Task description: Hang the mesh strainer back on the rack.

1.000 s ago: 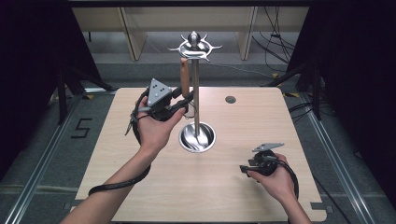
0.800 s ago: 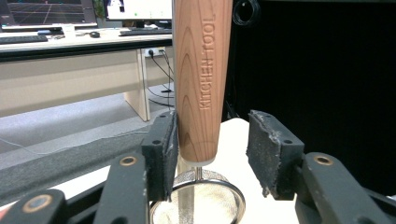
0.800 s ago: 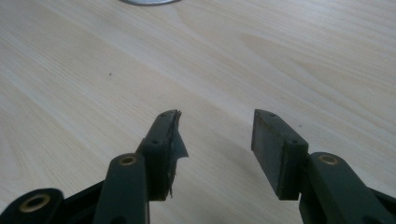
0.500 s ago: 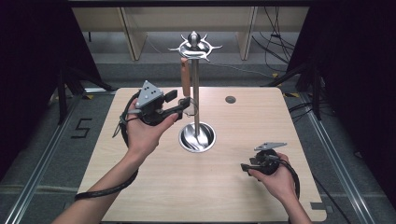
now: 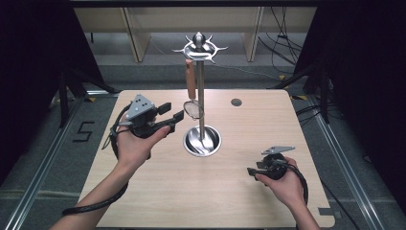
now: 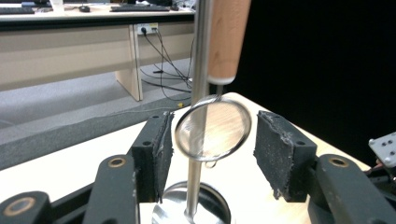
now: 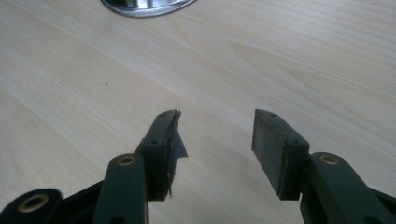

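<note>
Small mesh strainer (image 6: pixel 213 129) hangs from stand (image 5: pixel 200 96); left gripper (image 6: pixel 212 140) spread around it. Right gripper (image 7: pixel 217 135) spread, table (image 5: pixel 225 191) at 4 o'clock.

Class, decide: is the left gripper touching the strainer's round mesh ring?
Apart. The left gripper view shows the strainer ring between the left gripper's open jaws, with gaps on both sides.

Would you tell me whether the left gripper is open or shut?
Open: the left gripper shows both jaws standing apart, the hanging strainer framed between them, neither pad touching it.
</note>
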A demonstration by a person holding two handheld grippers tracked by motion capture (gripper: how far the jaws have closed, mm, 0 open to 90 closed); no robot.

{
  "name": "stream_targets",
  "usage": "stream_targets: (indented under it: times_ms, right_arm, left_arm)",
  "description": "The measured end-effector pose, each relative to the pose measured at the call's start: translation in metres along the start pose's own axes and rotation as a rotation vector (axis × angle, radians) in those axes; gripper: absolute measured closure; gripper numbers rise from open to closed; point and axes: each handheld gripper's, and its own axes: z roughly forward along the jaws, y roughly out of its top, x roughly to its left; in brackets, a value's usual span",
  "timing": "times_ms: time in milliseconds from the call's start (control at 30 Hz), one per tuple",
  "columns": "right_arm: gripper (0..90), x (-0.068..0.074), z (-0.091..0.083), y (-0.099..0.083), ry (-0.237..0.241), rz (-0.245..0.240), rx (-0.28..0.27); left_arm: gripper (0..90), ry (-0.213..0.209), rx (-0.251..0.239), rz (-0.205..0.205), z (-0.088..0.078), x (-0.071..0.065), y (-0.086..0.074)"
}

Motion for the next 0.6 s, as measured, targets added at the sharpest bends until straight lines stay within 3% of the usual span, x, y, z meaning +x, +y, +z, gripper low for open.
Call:
stream_targets:
  times_ms: [100, 300, 500, 567, 600]
  right_arm:
    - [51.3, 0.0, 0.001, -0.001, 0.001, 0.008, -0.01]
    - [51.1, -0.001, 0.002, 0.0, 0.003, -0.023, -0.012]
    - [51.1, -0.001, 0.002, 0.001, -0.003, -0.041, 0.013]
    - [51.1, -0.002, 0.005, 0.0, 0.0, -0.04, -0.012]
    - [51.1, -0.001, 0.004, 0.0, 0.009, -0.015, -0.008]
  left_arm:
    - [45.3, 0.008, 0.007, -0.004, -0.005, 0.005, -0.004]
    - [44.6, 0.013, 0.028, -0.003, -0.013, 0.011, -0.015]
    - [44.3, 0.02, 0.043, -0.016, -0.019, 0.016, -0.029]
    - [44.3, 0.022, 0.049, -0.017, -0.021, 0.019, -0.034]
    - [44.3, 0.022, 0.051, -0.019, -0.021, 0.019, -0.037]
